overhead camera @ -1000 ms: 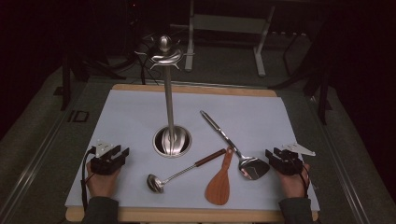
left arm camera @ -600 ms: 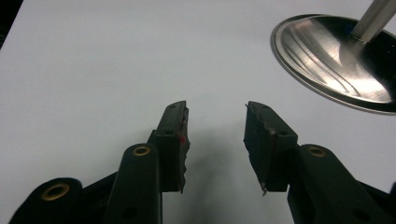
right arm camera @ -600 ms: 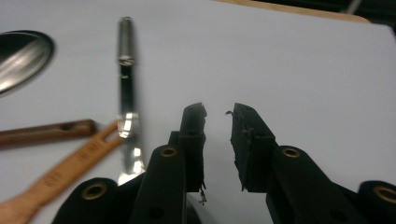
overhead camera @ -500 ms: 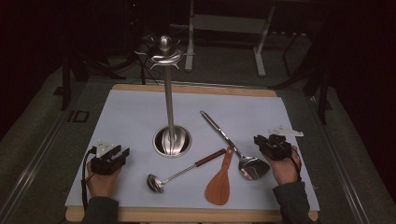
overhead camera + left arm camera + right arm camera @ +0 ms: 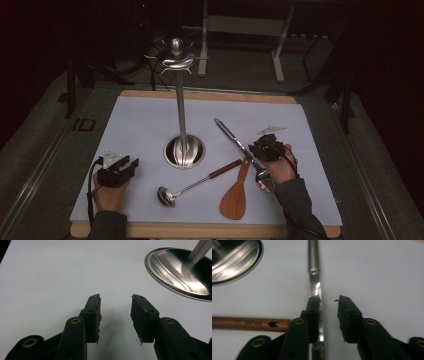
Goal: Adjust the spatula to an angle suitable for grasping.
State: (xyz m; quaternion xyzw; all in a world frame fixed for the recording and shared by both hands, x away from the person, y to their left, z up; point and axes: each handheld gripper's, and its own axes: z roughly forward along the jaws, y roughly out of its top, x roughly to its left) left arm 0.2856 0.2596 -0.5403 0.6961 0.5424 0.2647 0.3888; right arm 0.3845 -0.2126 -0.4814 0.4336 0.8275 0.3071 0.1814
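On the table in the high view, I see my right gripper [image 5: 263,148] over the metal spoon [image 5: 240,145], whose handle runs toward eleven o'clock past the utensil stand [image 5: 183,150], with the wooden spatula [image 5: 236,195] and ladle [image 5: 192,186] lying at about seven and eight o'clock of that gripper, while my left gripper [image 5: 121,165] rests near the sheet's eight o'clock corner. In the left gripper view its jaws stand apart over bare white sheet, the stand's base [image 5: 180,272] at two o'clock. In the right gripper view the jaws, which have just been opening, straddle the spoon's shaft [image 5: 318,290]; it lies against the left one, with a clear gap to the other.
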